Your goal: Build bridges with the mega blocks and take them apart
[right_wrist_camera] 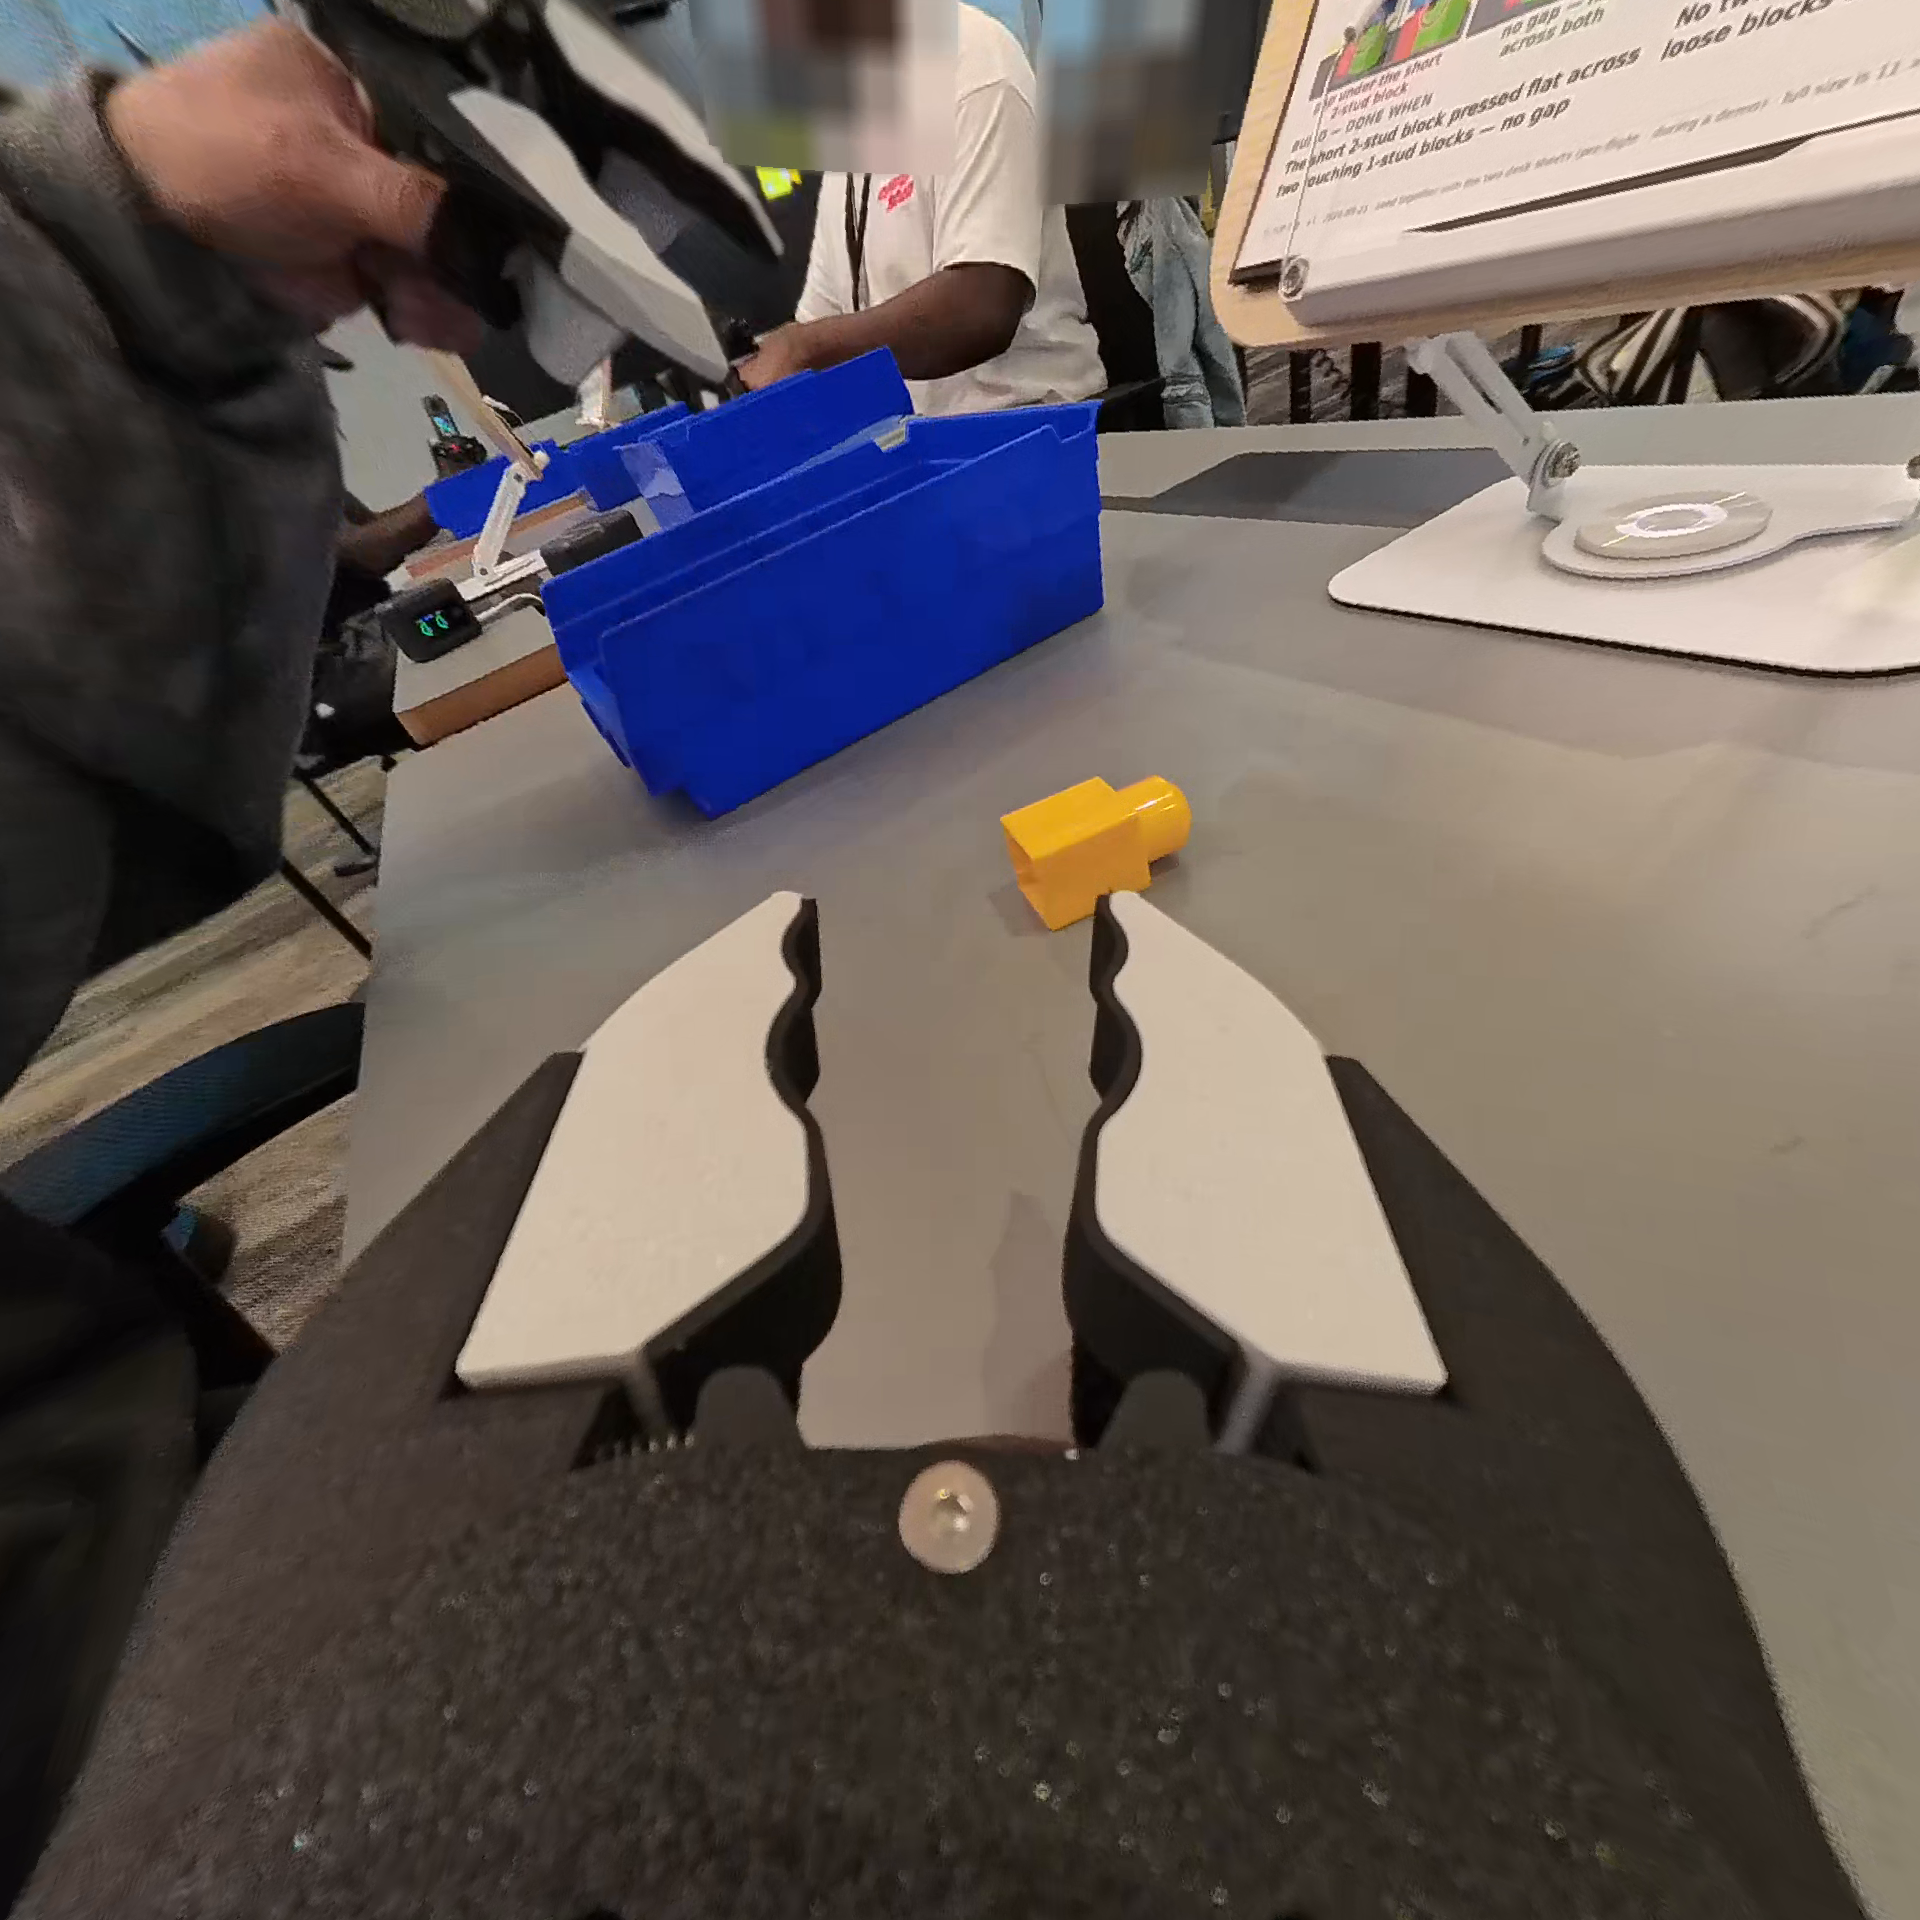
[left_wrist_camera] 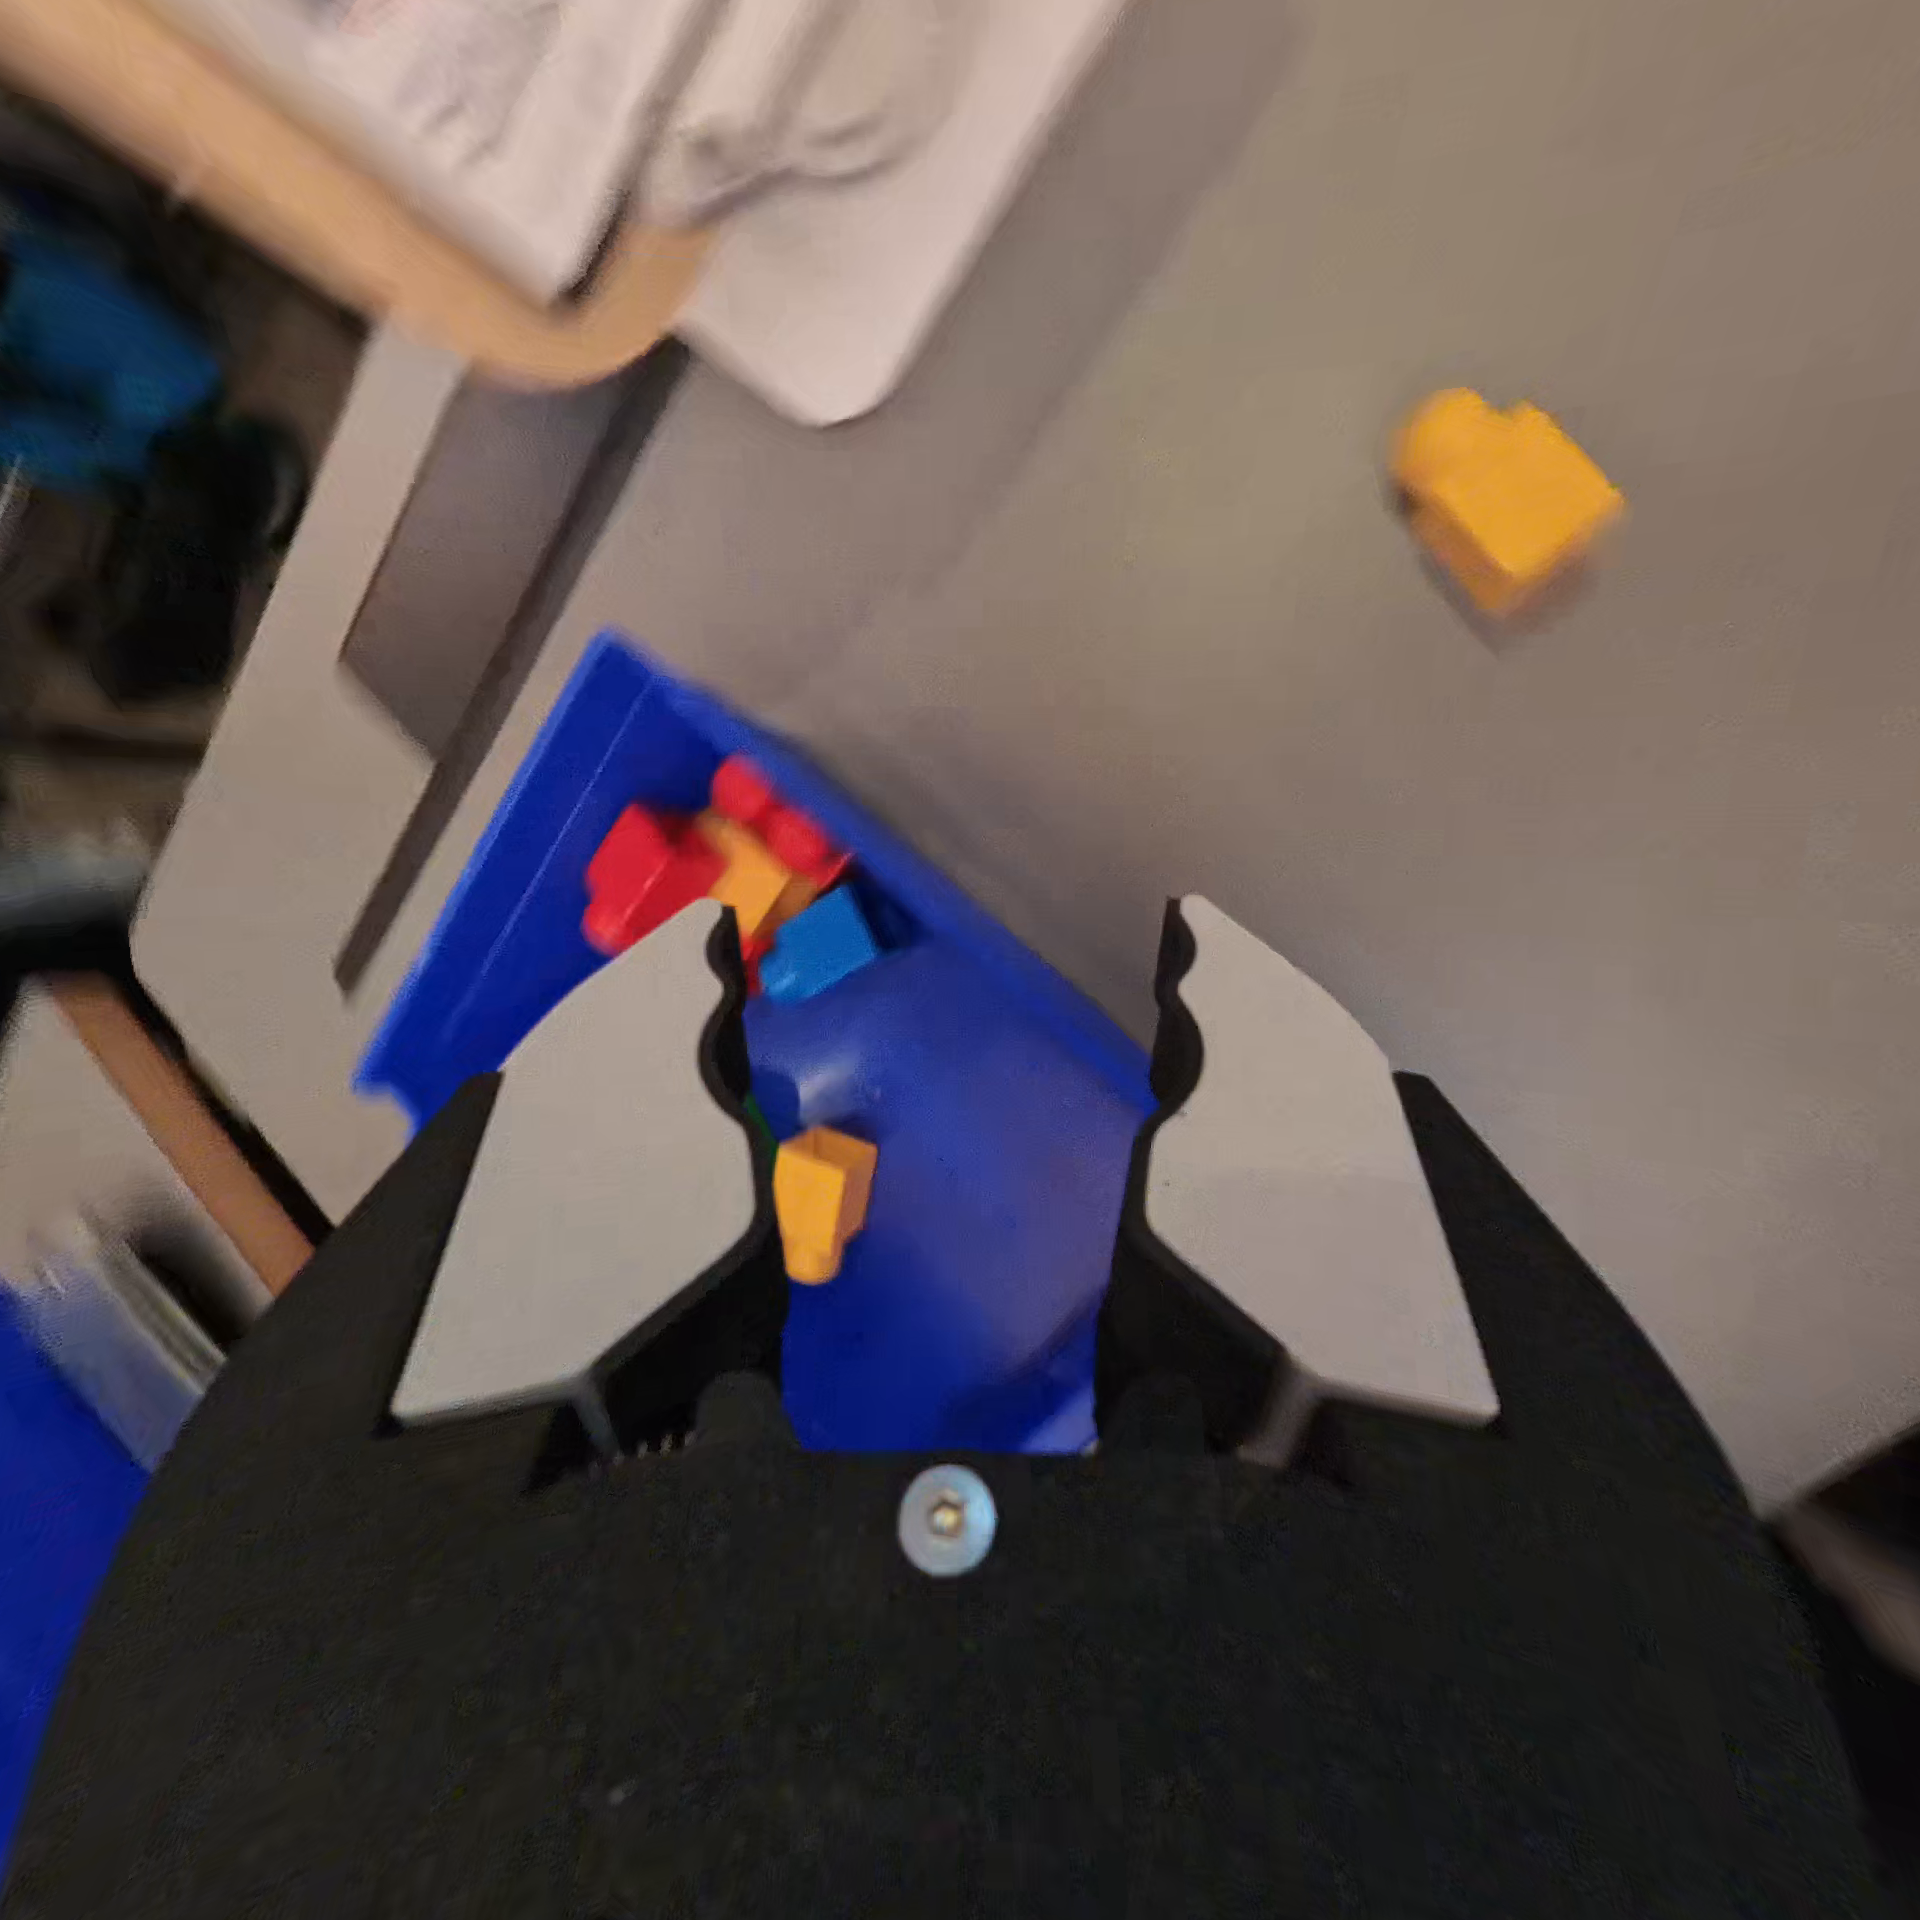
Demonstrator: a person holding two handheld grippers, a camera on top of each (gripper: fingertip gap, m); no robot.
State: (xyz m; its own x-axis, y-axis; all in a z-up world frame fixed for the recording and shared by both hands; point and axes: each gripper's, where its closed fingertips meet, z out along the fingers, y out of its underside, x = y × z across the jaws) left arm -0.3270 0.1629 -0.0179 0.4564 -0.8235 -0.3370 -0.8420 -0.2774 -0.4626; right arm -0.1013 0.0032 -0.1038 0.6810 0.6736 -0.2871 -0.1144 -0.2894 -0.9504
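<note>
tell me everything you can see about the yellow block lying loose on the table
The glossy yellow plastic one-stud block lies tipped on its side on the grey table, its round stud pointing right and its hollow underside facing left. It sits alone, beside the blue plastic bin but apart from it. Nothing grips it.

Light: even, soft indoor light in both views; no strong glare.
Shadows: faint, short shadow under the yellow block (right_wrist_camera: 1091,847) on the desk (right_wrist_camera: 1455,987).
Blur, left wrist view: heavy motion smear over everything beyond the left claw (left_wrist_camera: 945,914); the blue bin (left_wrist_camera: 582,831) and its blocks are soft.
Blur, right wrist view: mostly sharp; the hand (right_wrist_camera: 260,177) at upper left is smeared.
Distortion: wide-angle bending at the edges; the stand (right_wrist_camera: 1621,582) leans.
</note>
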